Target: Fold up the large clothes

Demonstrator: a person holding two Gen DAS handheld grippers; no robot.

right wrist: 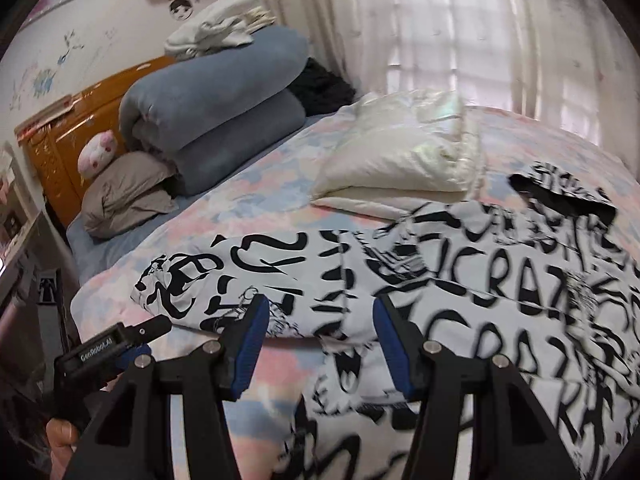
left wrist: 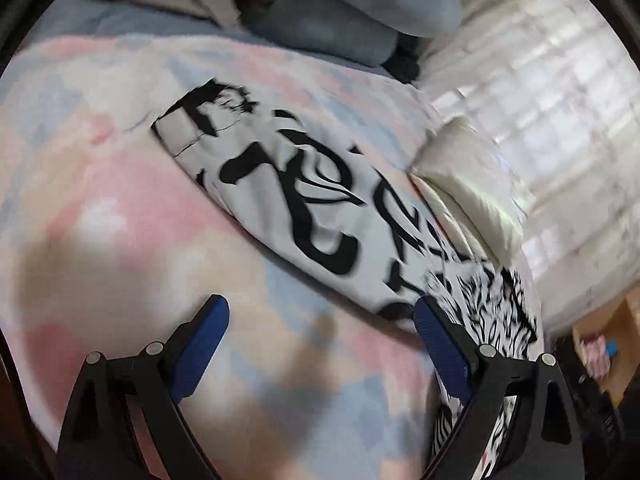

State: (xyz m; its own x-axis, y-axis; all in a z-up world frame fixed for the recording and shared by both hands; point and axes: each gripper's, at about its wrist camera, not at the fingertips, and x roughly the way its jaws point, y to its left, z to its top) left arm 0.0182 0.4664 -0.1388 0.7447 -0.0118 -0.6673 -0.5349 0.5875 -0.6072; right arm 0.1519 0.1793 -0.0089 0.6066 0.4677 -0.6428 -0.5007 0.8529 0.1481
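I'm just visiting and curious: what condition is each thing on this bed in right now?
Printed garment: spread on the bed, sleeve laid out, not held.
Cream jacket: folded.
Blue duvet: rolled up.
Left gripper: fingers open, empty.
Right gripper: fingers open over the garment.

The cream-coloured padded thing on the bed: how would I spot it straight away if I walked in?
Start at the bed with the pastel pink-and-blue cover, and look towards the curtained window. There, just beyond the black-and-white lettered garment, lies the cream padded item, folded into a flat pile. It is plain and slightly glossy, unlike the printed garment and the rolled blue-grey bedding near the headboard.
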